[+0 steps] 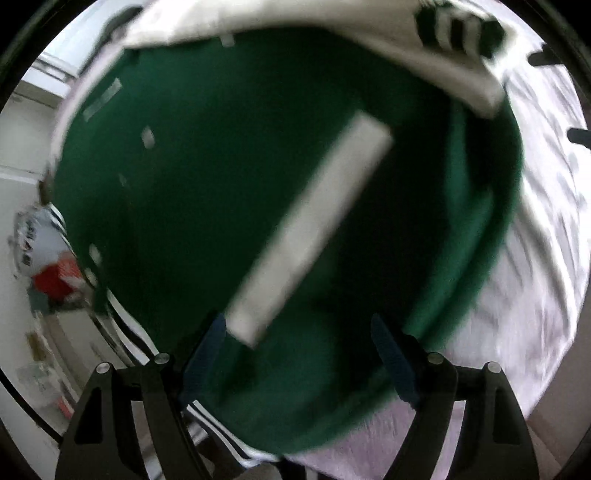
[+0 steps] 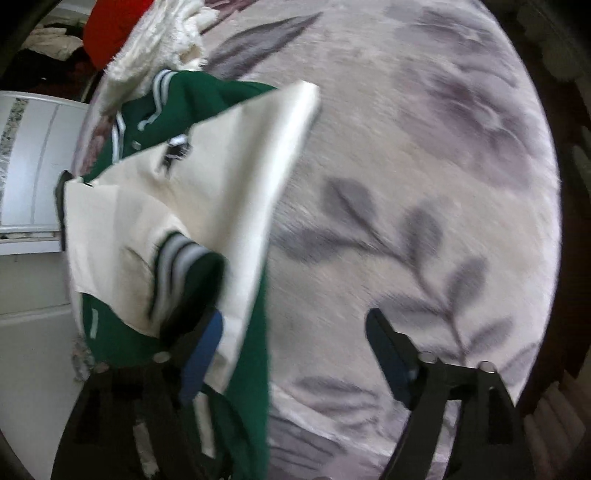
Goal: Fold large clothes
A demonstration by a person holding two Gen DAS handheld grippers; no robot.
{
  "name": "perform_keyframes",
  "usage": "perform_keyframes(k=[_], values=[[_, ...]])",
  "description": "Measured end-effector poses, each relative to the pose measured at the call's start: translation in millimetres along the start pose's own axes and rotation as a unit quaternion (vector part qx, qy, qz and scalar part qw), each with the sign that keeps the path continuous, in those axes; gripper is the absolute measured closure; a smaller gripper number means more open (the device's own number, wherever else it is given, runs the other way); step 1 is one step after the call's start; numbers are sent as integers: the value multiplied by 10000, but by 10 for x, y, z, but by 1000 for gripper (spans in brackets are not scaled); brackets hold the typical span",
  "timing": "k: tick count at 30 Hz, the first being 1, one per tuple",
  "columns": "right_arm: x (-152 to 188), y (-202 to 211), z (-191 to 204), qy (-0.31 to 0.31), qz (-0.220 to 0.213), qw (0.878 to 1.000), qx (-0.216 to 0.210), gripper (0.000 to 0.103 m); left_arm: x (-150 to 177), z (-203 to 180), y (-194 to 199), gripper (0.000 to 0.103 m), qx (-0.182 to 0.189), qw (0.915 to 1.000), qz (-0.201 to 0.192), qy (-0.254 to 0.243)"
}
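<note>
A green varsity jacket (image 1: 229,177) with cream sleeves lies spread on the bed and fills the left wrist view. A white pocket strip (image 1: 314,229) runs slantwise across its body, and a cream sleeve (image 1: 332,33) with a striped cuff (image 1: 458,29) is folded over its far edge. My left gripper (image 1: 299,343) hovers over the green cloth, open, with nothing pinched. In the right wrist view the jacket (image 2: 243,369) lies at the left, its cream sleeve (image 2: 236,177) and striped cuff (image 2: 181,262) on top. My right gripper (image 2: 295,332) is open; the sleeve's edge lies beside its left finger (image 2: 207,347).
A pale bedspread (image 2: 406,184) printed with grey leaves covers the bed to the right of the jacket. A fluffy white garment (image 2: 155,40) and a red one (image 2: 110,26) lie at the far left corner. A white cabinet (image 2: 33,166) stands beside the bed.
</note>
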State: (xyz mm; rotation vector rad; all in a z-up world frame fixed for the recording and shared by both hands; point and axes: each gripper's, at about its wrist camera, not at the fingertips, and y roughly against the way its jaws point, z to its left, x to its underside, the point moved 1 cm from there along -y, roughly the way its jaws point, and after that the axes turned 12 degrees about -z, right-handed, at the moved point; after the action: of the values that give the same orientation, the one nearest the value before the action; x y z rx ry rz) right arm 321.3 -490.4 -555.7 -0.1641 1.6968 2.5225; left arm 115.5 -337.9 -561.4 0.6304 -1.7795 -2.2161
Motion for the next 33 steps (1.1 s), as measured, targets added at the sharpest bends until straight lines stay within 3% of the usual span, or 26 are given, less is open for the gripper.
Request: perform_keyframes(k=[6,10,13,20,22,26,28,33], values=[[238,-168,-29,85,250,9996,53,17,273,-137,-59,23,183,9997,97,-104],[207,-235,175,80,239,9996,-155,17,241,-82,-104,23,208,9996,146,79],[133,-258,358,158,119,9995,-239,17,230,-76,-219,21,119,9999,86,-62],[-40,-381,373,-31,-52,9993,-364,17,29,-161,-328,24,92,9996,-182,-215],[-64,-422,327,-162,-65,9990,-405,17,-1,-133,-282,31,218,9997,-82,-102],[-43,-386,258,-214,-31,9986,-492,17,118,-92,-105,31,658,9974,159,261],[25,-364,240,-58,0,9990,-443,17,223,-173,-166,31,599,9977,313,95],[144,-403,82,-113,173,9992,-350,17,189,-264,-321,31,358,9992,151,-18]])
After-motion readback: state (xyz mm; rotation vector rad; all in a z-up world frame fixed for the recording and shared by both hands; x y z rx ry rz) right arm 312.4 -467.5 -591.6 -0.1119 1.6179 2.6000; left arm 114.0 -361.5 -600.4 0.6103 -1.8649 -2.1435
